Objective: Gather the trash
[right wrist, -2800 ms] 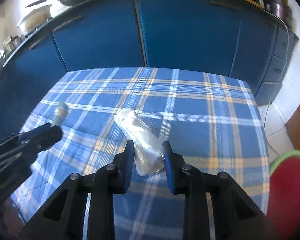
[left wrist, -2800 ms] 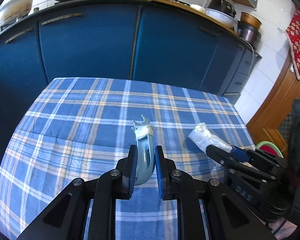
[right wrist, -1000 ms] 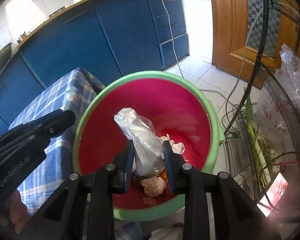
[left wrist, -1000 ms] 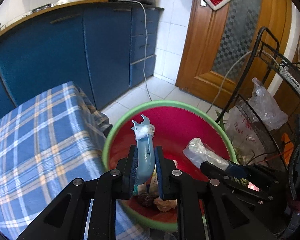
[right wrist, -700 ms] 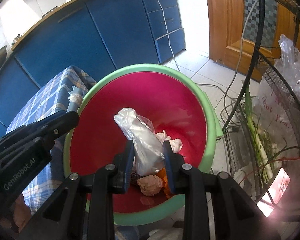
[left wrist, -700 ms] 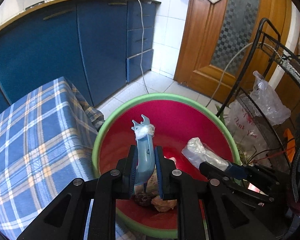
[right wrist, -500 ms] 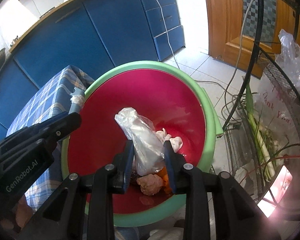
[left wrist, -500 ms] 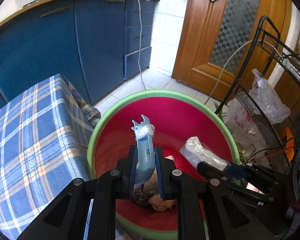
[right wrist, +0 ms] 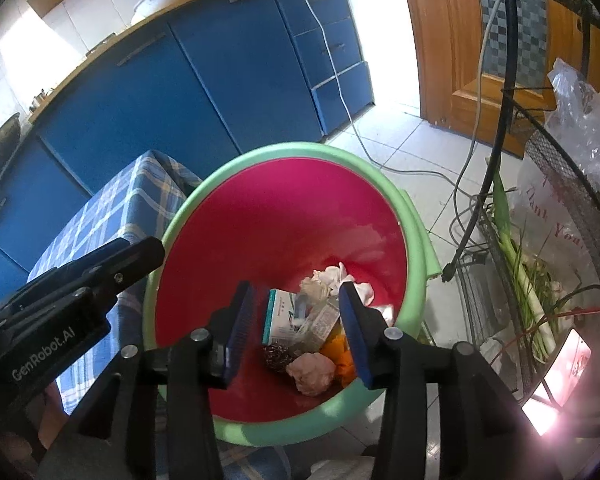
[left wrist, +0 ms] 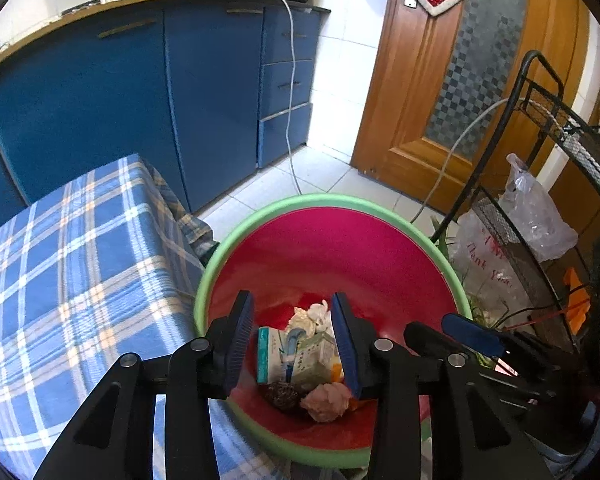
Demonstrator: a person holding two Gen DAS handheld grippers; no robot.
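Note:
A red bin with a green rim (left wrist: 324,200) (right wrist: 284,148) stands on the floor beside the table. At its bottom lies trash: a small carton (left wrist: 278,354) (right wrist: 286,316), crumpled white tissue (left wrist: 310,314) (right wrist: 332,276), a pinkish wad (left wrist: 326,402) (right wrist: 310,372) and a dark lump. My left gripper (left wrist: 294,346) is open and empty over the bin. My right gripper (right wrist: 298,332) is open and empty over the bin too. The blue razor and the plastic bag cannot be picked out clearly among the trash.
The checked blue tablecloth (left wrist: 60,260) (right wrist: 116,216) lies left of the bin. Blue cabinets (left wrist: 120,92) stand behind. A black wire rack (left wrist: 540,220) with plastic bags and green onions (right wrist: 528,280) stands right of the bin. A white cable (right wrist: 352,120) runs across the tiled floor.
Both grippers have opened over the bin. The blue razor has left the left gripper and the plastic bag has left the right gripper; both dropped out of the jaws.

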